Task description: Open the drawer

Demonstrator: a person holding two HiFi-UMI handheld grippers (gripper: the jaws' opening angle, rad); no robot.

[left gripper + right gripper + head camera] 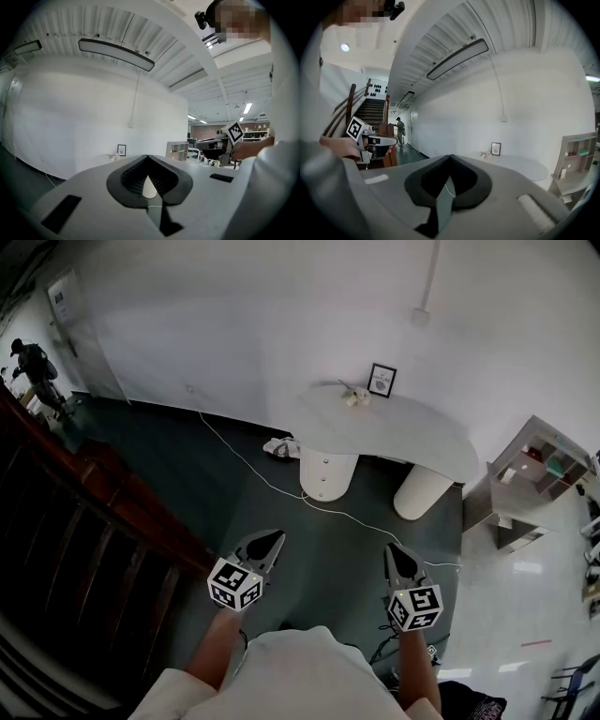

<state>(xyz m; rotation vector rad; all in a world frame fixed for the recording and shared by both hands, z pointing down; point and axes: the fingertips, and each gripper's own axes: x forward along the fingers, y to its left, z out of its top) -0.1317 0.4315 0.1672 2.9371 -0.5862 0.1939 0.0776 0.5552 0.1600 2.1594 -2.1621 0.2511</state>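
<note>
the left claw (148, 158) is pressed together with nothing in it, and the right claw (450, 158) looks pressed together and empty too. both are held out in front of the person, almost level, over the dark green floor (187, 456).

i cannot see a drawer for sure in any view. my best guess is that it is far ahead, at the white table (412, 427) or at the shelf (539, 465) far on the right. the left round leg (326, 472) of the table has two small dots that could be knobs, but they are too small to tell.

i think the step now is just getting there. to do it well, i would walk up to the table and look for a handle before doing anything. i would step over the white cable (244, 460) that lies on the floor. then i would spread one claw, put it around the handle, close it, and pull straight back, slow and level, so the drawer does not jam.

the head view shows both claws from above and how far off the table is. the left claw's view shows the picture frame (121, 150) on the table from the side, and bright rooms far to the right. only the right claw's view shows the stairs (372, 110) going up, with another person (399, 129) standing near them.
</note>
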